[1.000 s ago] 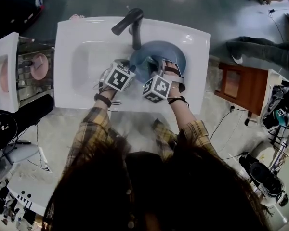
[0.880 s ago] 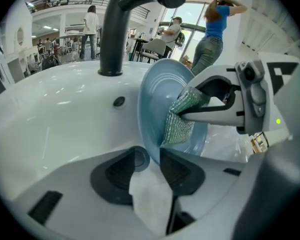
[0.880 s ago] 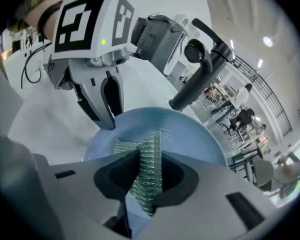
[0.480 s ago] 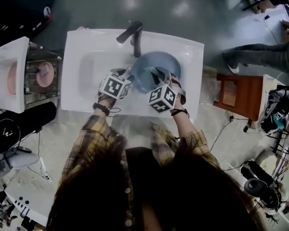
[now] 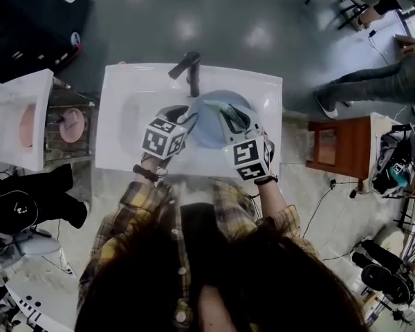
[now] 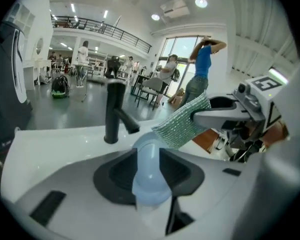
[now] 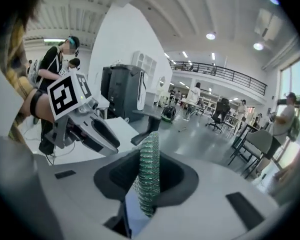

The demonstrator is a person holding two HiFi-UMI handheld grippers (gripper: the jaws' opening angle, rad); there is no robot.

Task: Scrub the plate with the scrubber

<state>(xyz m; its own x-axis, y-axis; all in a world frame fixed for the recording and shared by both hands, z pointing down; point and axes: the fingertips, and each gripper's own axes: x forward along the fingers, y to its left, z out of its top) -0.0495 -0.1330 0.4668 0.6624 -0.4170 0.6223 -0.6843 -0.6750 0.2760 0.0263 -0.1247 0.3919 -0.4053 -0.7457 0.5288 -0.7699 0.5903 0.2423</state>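
Standing on edge over the basin, the blue plate (image 5: 209, 123) is up off the white sink (image 5: 117, 116), just in front of the black tap (image 5: 187, 66). The green scrubber (image 7: 149, 176) hangs close beside the plate's right side, its mesh upright; whether the two touch cannot be told. The sink top is smooth and glossy, bare around the basin. To its left stands a second white unit (image 5: 14, 120) and, between the two, a rack with a pink dish (image 5: 72, 124). To the right is a brown wooden stool (image 5: 328, 144), with cables and bags on the pale floor behind it. Past the sink the floor (image 5: 228, 26) is grey and shiny, and a person's legs (image 5: 373, 81) reach in from the right edge. The gripper views show a large, bright hall with ceiling lights, a railed balcony (image 6: 100, 29), desks, chairs and several people standing about.

The left gripper (image 5: 187, 116) has the plate's rim between its jaws; both dark pads lie against the rim, one on each face, and the jaws have just been closing on it. The right gripper (image 5: 229, 118) is clamped on the scrubber, which sticks up out of the gap between its pads and past the fingertips. The two grippers point toward each other over the basin.
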